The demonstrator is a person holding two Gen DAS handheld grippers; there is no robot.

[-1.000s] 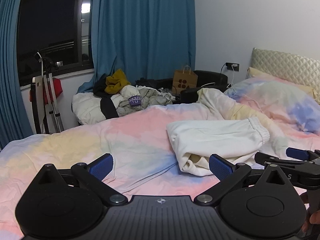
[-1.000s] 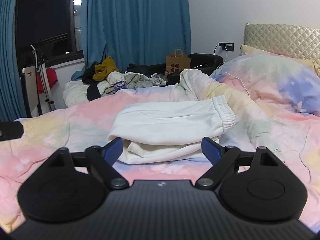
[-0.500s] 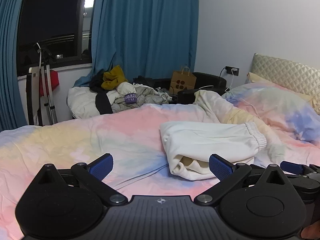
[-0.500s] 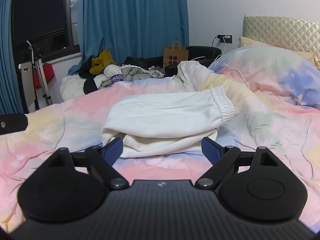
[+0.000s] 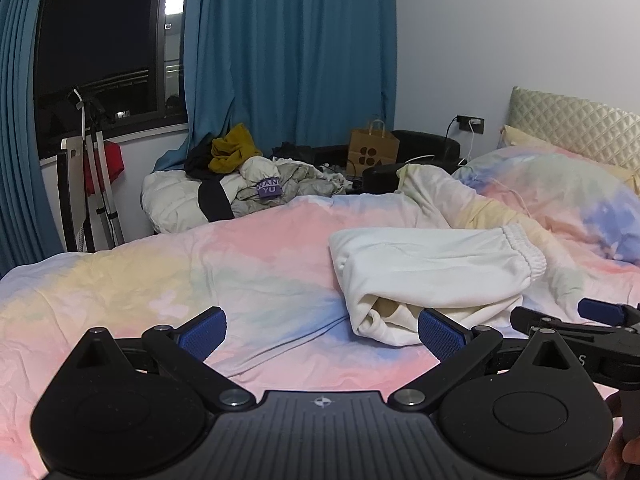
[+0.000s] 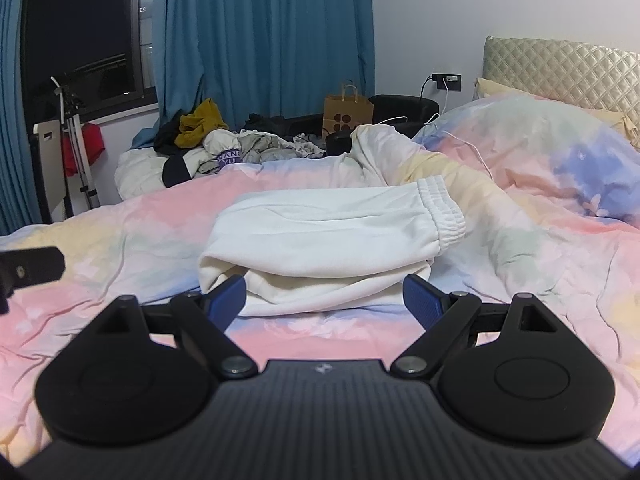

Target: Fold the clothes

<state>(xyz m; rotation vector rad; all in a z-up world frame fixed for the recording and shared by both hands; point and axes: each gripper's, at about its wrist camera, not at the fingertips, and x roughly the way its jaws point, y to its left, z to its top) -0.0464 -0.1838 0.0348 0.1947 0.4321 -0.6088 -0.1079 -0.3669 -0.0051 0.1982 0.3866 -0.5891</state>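
A folded cream-white garment (image 5: 432,272) with a ribbed cuff lies on the pastel quilt, ahead and to the right in the left wrist view. In the right wrist view the garment (image 6: 328,236) lies straight ahead. My left gripper (image 5: 320,330) is open and empty, above the quilt left of the garment. My right gripper (image 6: 324,300) is open and empty, its blue pads just in front of the garment's near edge. The right gripper's side also shows in the left wrist view (image 5: 576,320).
The pastel quilt (image 5: 200,276) covers the bed. A heap of unfolded clothes (image 5: 248,184) lies at the far edge, with a paper bag (image 5: 374,152) behind. Pillows and a quilted headboard (image 6: 560,68) are on the right. Blue curtains and a window are behind.
Both grippers have drifted a little lower and closer to the folded garment. The right gripper's pads now sit at its near edge. Both stay open.
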